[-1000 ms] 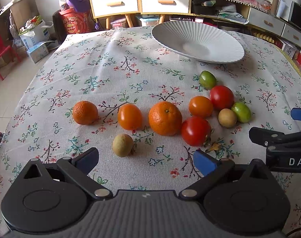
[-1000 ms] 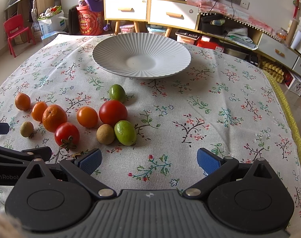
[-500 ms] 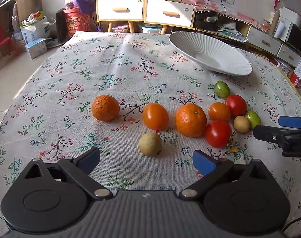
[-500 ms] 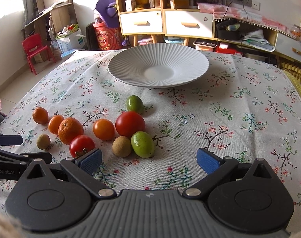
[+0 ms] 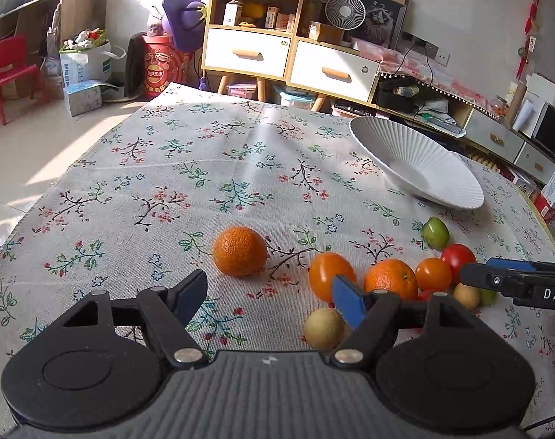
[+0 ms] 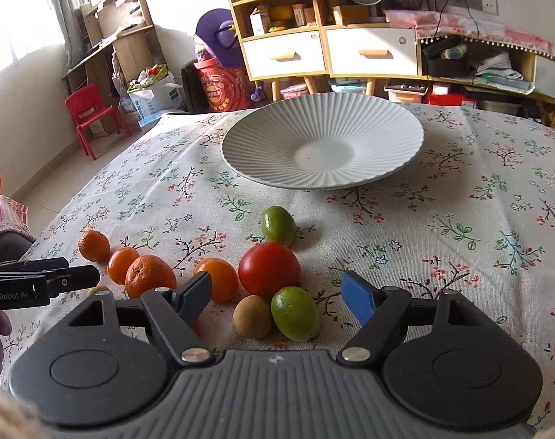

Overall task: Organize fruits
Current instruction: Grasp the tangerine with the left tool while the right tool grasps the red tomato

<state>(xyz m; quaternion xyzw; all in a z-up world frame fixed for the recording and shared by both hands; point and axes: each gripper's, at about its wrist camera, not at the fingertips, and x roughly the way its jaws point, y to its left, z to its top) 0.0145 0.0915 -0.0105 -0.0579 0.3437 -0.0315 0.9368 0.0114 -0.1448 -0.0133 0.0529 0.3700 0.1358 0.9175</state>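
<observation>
So the fruits are all loose in a bunch on the counter, near side of the white plate, which has nothing in it. Left gripper and right gripper are both spread wide, holding nothing, probably lining up a first pick.

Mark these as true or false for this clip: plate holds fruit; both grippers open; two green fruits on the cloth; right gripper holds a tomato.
1. The white plate holds fruit. False: it holds none; all the fruit lies on the tablecloth.
2. The left gripper and right gripper are both open. True.
3. Two green fruits lie on the cloth, one nearer the plate, one near the right gripper. True.
4. The right gripper holds the red tomato. False: the tomato rests on the cloth, ungripped.
</observation>
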